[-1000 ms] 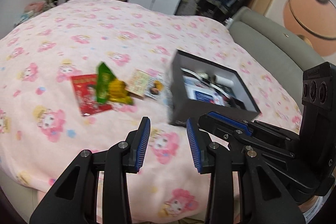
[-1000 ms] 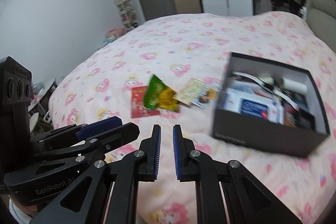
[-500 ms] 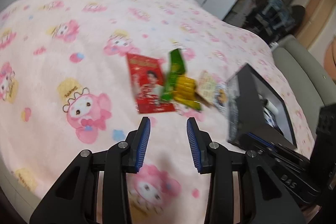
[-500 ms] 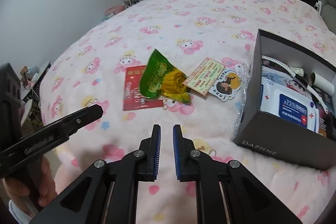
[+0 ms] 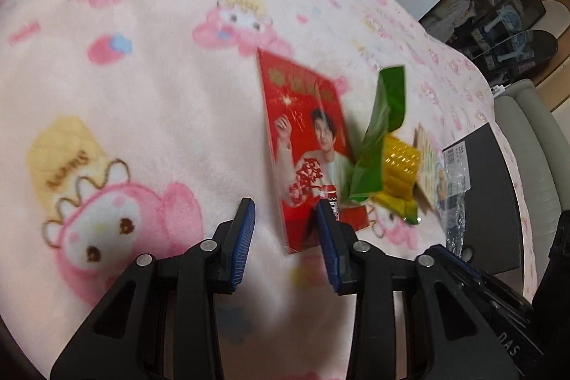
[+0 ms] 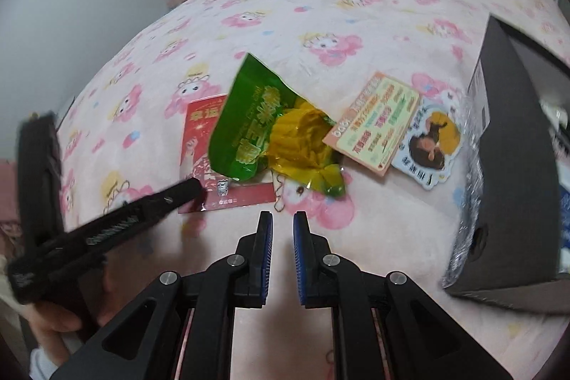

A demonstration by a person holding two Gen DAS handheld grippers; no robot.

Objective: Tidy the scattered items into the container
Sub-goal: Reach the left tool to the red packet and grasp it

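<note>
Both tools have come down close to the bed.
Left tool (image 5: 285,230) closing around red card (image 5: 302,145), not pinching yet; right tool (image 6: 283,232) shut, empty.

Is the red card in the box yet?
Out. The red card lies on the blanket, partly under the green packet.

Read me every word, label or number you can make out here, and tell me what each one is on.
"DAS": body of the right tongs, seen in the left wrist view.
"SUGAR": yellow sack printed on the blanket.
Too blurred to read: print on the red packet, green snack bag, card and box label.
</note>
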